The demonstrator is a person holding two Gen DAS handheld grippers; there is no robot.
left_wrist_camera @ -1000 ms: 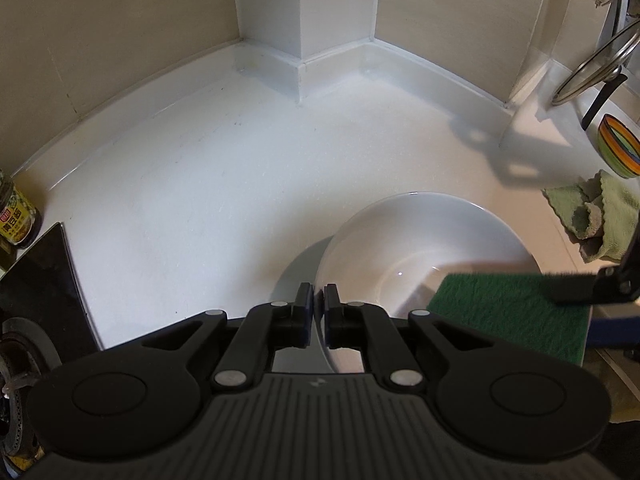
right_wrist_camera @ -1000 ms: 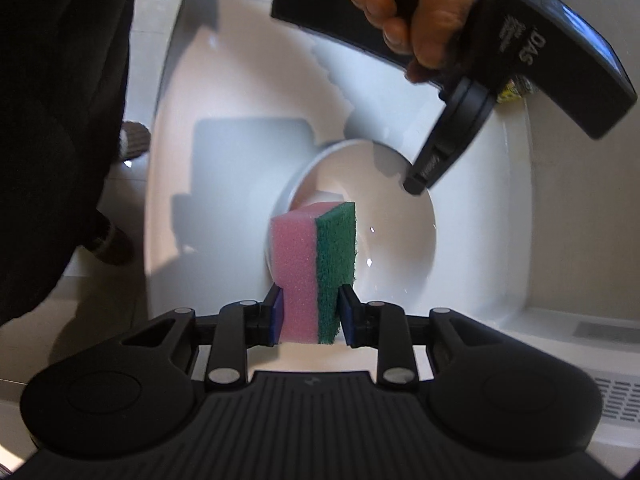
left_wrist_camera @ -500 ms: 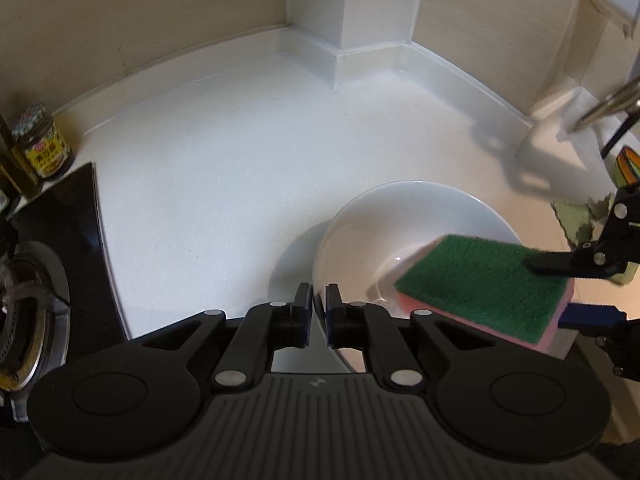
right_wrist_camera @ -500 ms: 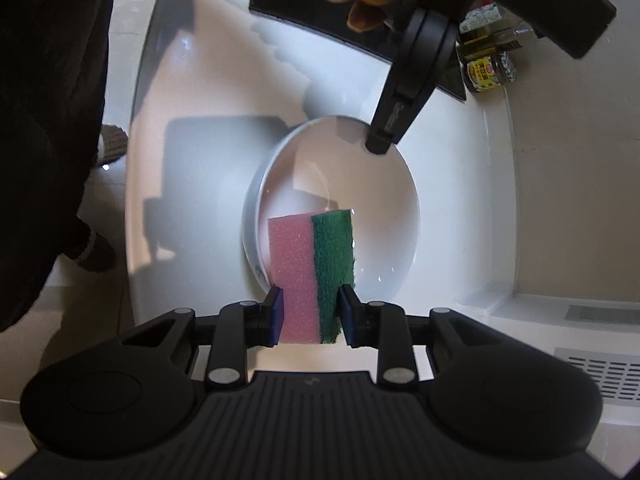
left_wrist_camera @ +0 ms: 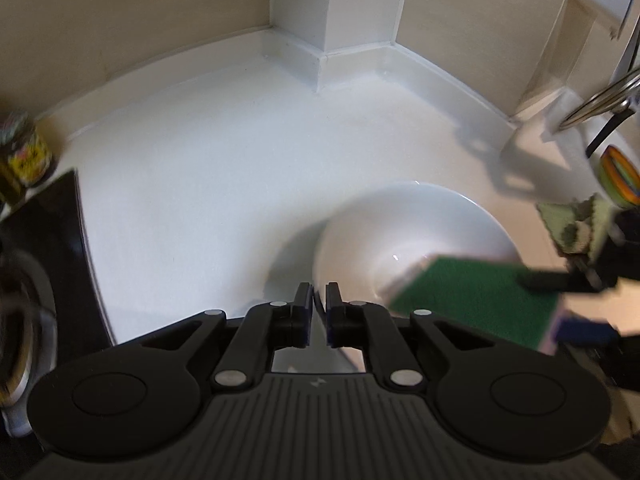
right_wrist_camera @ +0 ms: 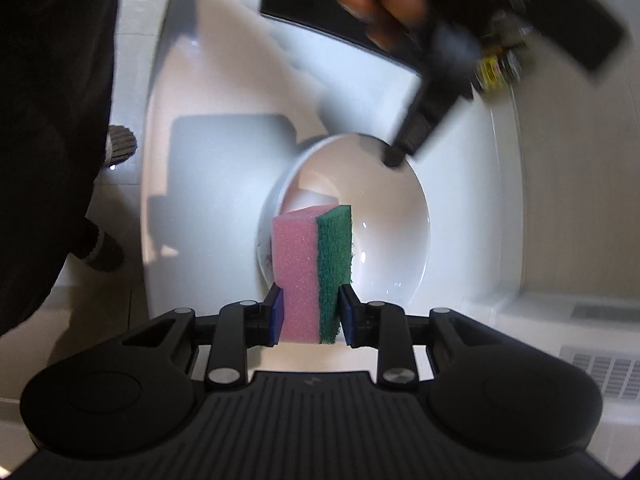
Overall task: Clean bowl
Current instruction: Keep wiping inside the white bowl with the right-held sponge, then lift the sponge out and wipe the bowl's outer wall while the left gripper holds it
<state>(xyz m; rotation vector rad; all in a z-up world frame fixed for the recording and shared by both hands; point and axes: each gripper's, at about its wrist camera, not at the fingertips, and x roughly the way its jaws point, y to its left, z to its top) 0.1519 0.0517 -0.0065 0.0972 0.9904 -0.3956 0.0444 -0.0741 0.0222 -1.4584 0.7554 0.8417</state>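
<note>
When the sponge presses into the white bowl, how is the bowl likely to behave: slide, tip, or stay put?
The bowl looks glossy on a smooth white counter, so it may slide. Its wide, shallow shape suggests tipping is unlikely. The left gripper straddles its rim with jaws opening, so nothing steadies it. The sponge looks soft and should compress first.

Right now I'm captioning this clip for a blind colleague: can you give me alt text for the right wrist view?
The right gripper is shut on a pink and green sponge, held upright over a white bowl on a white counter. Above, blurred, a hand holds the left gripper, its tip at the bowl's far rim.
</note>
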